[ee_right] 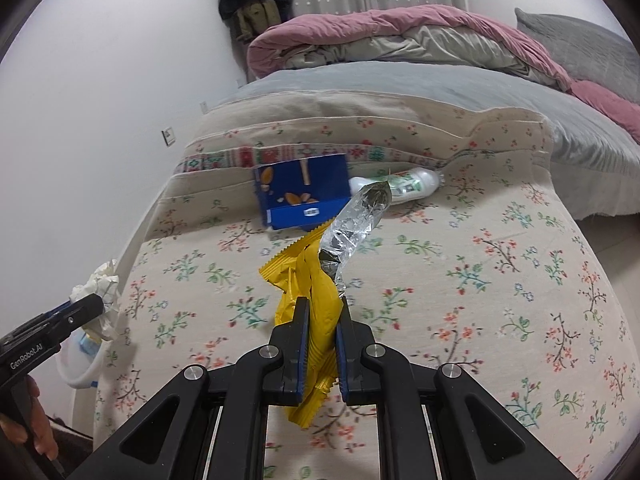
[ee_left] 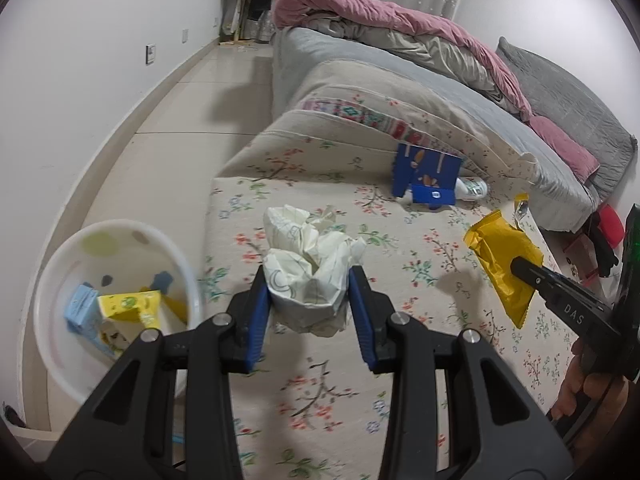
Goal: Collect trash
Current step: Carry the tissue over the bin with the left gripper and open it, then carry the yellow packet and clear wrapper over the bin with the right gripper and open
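Note:
My left gripper is shut on a crumpled white paper bag, lifted above the flowered bedspread. My right gripper is shut on a yellow snack wrapper whose torn silver inside sticks up. In the left wrist view the same wrapper hangs from the right gripper's black fingers. In the right wrist view the paper bag shows at the far left. A blue carton and a white bottle lie further back on the bedspread.
A white bin stands on the tiled floor left of the bed, with yellow and light blue packets inside. A pink and grey quilt is heaped at the bed's far end. A red object sits at the right edge.

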`<state>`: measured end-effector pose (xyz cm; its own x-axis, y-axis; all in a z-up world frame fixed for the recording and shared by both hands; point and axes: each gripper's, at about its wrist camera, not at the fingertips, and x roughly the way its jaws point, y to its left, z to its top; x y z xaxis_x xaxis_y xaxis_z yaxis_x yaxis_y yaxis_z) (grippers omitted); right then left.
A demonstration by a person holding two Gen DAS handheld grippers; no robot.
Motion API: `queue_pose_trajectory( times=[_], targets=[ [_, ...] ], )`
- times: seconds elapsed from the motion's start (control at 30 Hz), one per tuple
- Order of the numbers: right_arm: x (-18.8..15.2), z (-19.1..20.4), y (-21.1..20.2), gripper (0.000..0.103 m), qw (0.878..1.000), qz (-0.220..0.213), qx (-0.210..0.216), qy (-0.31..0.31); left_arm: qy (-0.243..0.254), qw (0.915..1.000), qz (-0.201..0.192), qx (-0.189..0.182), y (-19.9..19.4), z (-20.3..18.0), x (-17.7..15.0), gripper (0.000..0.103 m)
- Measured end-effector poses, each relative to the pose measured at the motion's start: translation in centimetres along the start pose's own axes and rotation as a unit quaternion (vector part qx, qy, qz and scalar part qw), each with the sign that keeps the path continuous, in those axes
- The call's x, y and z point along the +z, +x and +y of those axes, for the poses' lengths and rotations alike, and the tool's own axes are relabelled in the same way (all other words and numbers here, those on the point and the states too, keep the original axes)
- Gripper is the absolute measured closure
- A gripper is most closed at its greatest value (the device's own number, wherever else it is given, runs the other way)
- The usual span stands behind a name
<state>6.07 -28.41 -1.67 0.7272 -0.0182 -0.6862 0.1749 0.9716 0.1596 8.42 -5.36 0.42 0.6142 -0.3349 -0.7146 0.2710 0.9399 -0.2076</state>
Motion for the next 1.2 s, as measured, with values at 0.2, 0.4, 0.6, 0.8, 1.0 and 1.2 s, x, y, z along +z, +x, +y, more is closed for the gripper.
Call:
queue_pose_trajectory(
  times=[0.2,0.4,0.6,0.8,1.0,1.2],
  targets=[
    [-0.1,1.9,0.3,0.091,1.0,0.004,0.013,-0.015,-0.009,0.9999,-0.004,0.014,-0.9,1.7,-0.4,0.063],
    [-0.3,4.3,0.7,0.091,0.999,0.009,0.027,-0.035,-0.025,0.9991,-0.008,0.032,-2.0,4.3,-0.9,0.063],
    [-0.4,6.8,1.0,0.091,0.997,0.011,0.046,-0.053,-0.046,0.9976,-0.01,0.051,-3.1,7.1,-1.5,0.063],
    [-0.8,9.7,1.3,0.091,0.995,0.016,0.064,-0.076,-0.074,0.9951,-0.009,0.065,-4.1,10.0,-2.4,0.063],
    [-1.4,12.9,1.9,0.091,0.991,0.024,0.081,-0.104,-0.105,0.9918,0.001,0.073,-4.5,12.5,-3.3,0.062],
    [-1.9,15.7,2.3,0.091,0.987,0.031,0.103,-0.12,-0.132,0.9876,0.0,0.085,-4.7,14.2,-3.7,0.035]
  ],
)
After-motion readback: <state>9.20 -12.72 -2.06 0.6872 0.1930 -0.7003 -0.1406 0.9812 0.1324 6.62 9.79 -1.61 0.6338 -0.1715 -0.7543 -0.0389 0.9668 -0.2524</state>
